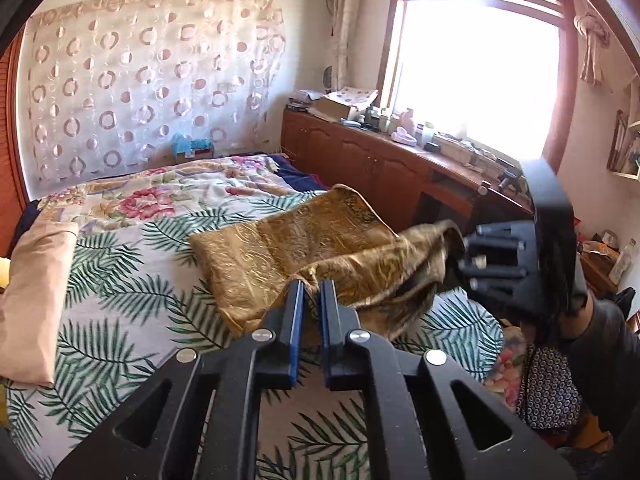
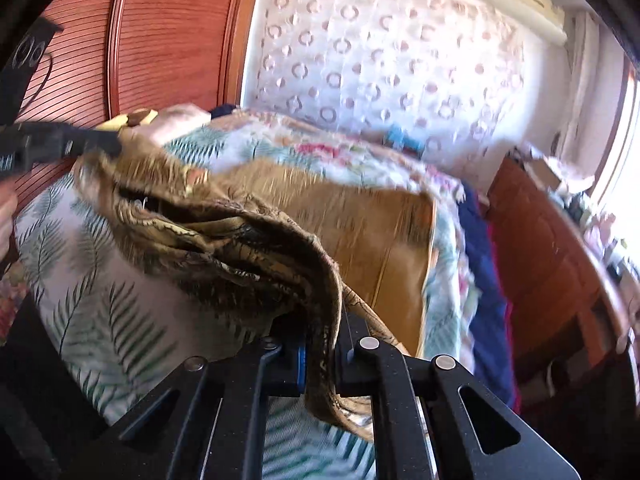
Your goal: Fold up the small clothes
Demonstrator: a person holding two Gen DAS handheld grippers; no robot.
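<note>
The bed's palm-leaf printed sheet (image 1: 120, 280) fills the lower left of the left view. On it, at centre, lies the golden-brown patterned silky garment (image 1: 288, 248), near edge lifted. Left gripper (image 1: 311, 288) and right gripper (image 2: 322, 344) each pinch a corner; slick fabric could slip free if they pull apart.
</note>
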